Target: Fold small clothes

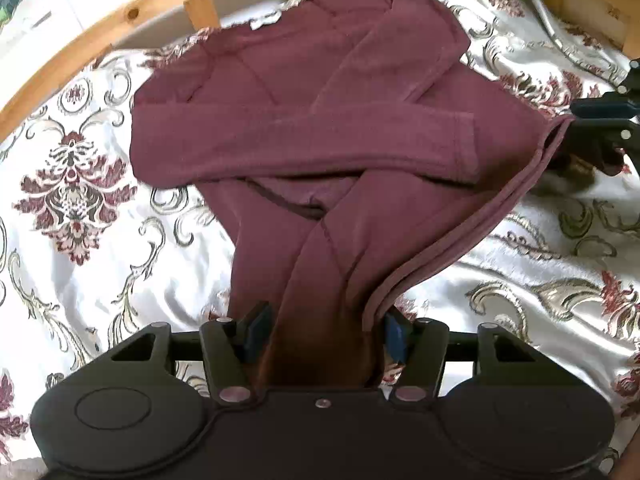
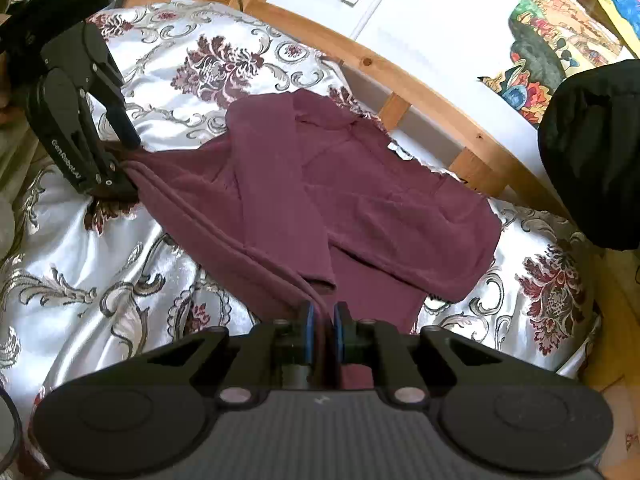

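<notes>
Nearest the cameras, the left gripper [image 1: 320, 336] had a bunched hem corner of the maroon top [image 1: 304, 128] between half-closed jaws, though pad contact was unclear, while the right gripper [image 2: 323, 330] pinched the opposite hem corner tight. Beyond, the top lay on the patterned bedspread [image 1: 80, 216] with both long sleeves crossed over its body. The bottom fold seemingly remained to do.

A shirt [image 1: 304, 120] lies on a bedspread [image 1: 92, 216] with its sleeves crossed over its body, a wooden bed rail [image 1: 100, 36] behind it, the left gripper [image 1: 320, 336] at its near hem and the right gripper [image 2: 324, 332] at its right corner.
</notes>
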### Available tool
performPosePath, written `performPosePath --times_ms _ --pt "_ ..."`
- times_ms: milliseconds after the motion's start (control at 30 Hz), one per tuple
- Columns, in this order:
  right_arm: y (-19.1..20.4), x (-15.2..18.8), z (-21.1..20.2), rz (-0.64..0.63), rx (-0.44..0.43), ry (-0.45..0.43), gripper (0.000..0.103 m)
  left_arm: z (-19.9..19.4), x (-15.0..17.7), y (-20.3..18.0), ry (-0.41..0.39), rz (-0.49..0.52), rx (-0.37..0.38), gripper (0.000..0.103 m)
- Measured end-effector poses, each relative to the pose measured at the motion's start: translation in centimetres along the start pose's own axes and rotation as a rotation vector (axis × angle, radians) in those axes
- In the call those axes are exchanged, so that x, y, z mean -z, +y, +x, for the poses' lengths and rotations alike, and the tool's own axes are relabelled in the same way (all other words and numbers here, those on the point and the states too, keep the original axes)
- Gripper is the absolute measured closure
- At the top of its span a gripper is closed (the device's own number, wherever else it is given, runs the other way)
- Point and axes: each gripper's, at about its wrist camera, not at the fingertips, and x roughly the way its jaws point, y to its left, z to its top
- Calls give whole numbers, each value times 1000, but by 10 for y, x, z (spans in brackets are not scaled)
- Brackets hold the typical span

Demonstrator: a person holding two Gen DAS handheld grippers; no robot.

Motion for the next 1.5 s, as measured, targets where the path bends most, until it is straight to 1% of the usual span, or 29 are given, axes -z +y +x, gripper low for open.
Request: performPosePath --times_ms 33,67,100,133,167,200,233,267,300,367,433,467,533,567,600,633,667,700,733,767,800,933,1000,1033,1100,1200,1267,1367,1500 --pt "1 0 1 -3 -8 12 91 0 1 1 2 -4 -3 43" --pt "2 0 3 -7 -14 22 91 -1 2 2 -4 -8 -3 50" --pt "3 1 5 -12 -19 42 90 -3 2 3 -13 -11 1 54" --pt "5 1 8 -18 -35 66 90 -5 3 3 -23 -14 2 62" --pt "7 2 12 -28 -51 90 87 -6 3 3 -30 -15 3 69" --pt "10 2 16 -41 -75 117 83 -8 4 4 -38 -18 5 73" --pt "12 3 19 -52 -101 139 80 -9 4 4 -45 -22 9 81" --pt "16 4 23 -69 -126 164 69 -10 4 5 -50 -27 11 87" --pt "21 6 27 -94 -149 188 58 -10 4 5 -54 -33 12 87" --pt "30 8 31 -140 -185 218 48 -12 3 7 -63 -45 16 91" --pt "40 11 34 -193 -183 236 47 -13 3 8 -71 -52 18 92" --pt "44 12 35 -217 -169 242 48 -13 3 9 -74 -54 17 92" --pt "46 15 37 -233 -136 250 53 -13 3 9 -75 -57 15 92" --pt "45 15 37 -227 -124 251 64 -12 3 9 -71 -57 15 91" --pt "43 16 38 -215 -105 251 79 -11 3 9 -66 -57 13 90" --pt "40 15 39 -204 -91 250 85 -10 3 9 -62 -57 12 89" --pt "37 15 38 -189 -76 246 94 -10 2 9 -59 -57 12 89" --pt "33 15 38 -178 -58 237 96 -9 3 9 -58 -57 12 89" --pt "31 15 36 -171 -39 224 96 -9 3 10 -60 -57 15 91" --pt "29 14 33 -166 -23 205 96 -10 3 10 -69 -58 18 96" --pt "28 13 29 -167 -1 185 96 -13 4 11 -86 -60 23 96" --pt "32 6 3 -214 114 104 97 -41 8 15 -217 -77 46 97" --pt "34 4 -12 -269 178 63 97 -58 11 19 -268 -76 64 97" --pt "37 4 -21 -324 213 47 97 -68 13 22 -288 -76 79 97" --pt "44 4 -41 -400 252 23 97 -86 15 26 -314 -78 106 98" --pt "52 0 -69 -425 265 -10 97 -115 21 29 -365 -44 120 98" --pt "61 -4 -86 -457 286 -24 97 -130 28 29 -381 -15 129 98" --pt "67 -15 -115 -449 272 -33 97 -154 42 28 -378 31 155 98" --pt "74 -21 -146 -489 246 -36 97 -179 58 31 -372 77 187 98"
